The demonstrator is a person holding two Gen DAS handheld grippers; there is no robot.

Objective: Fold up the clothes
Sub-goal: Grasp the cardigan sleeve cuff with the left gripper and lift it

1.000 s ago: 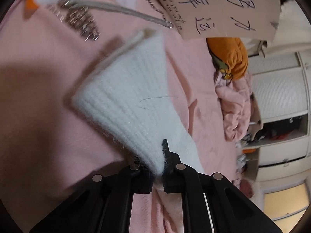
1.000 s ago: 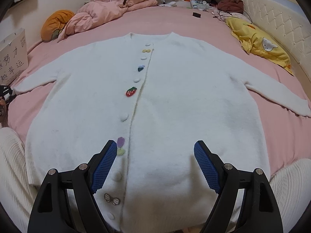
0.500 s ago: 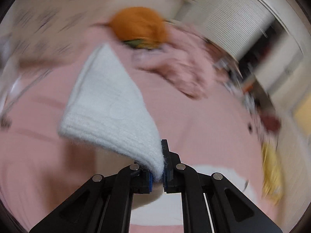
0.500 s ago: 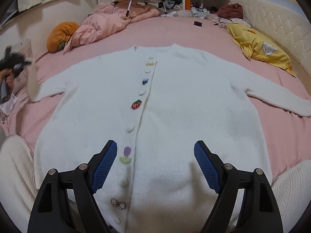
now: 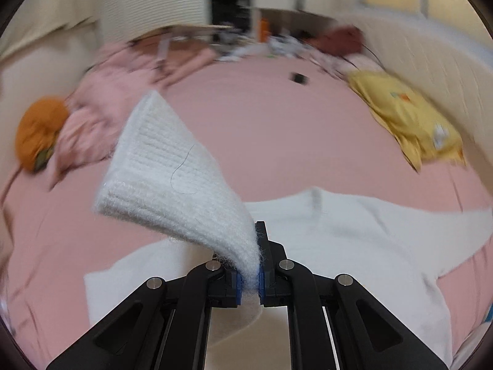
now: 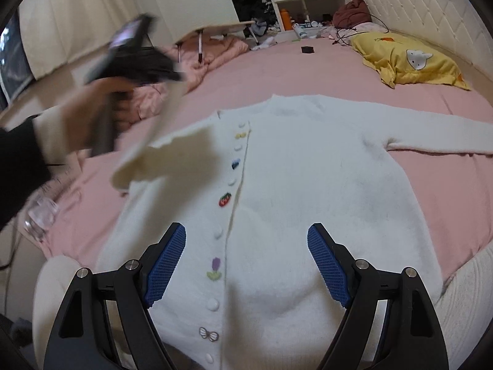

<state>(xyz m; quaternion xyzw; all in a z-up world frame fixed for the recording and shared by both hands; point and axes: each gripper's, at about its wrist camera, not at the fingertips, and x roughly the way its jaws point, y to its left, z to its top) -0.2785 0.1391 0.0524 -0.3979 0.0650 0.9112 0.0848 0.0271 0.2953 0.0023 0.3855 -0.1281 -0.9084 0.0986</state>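
Left gripper (image 5: 249, 280) is closed tight on the cuff of the sleeve (image 5: 172, 178), which stands up from its blue pads as a ribbed, fluffy white cone. From the right wrist view, the person's left hand (image 6: 92, 108) holds this tool raised above the pink bed (image 6: 277, 74). Right gripper (image 6: 246, 265) hangs with jaws wide apart and empty over the white cardigan (image 6: 308, 191). This soft cardigan lies flat on the bed, with small buttons shaped like a strawberry (image 6: 225, 199) and a tulip (image 6: 215, 267). No writing is readable.
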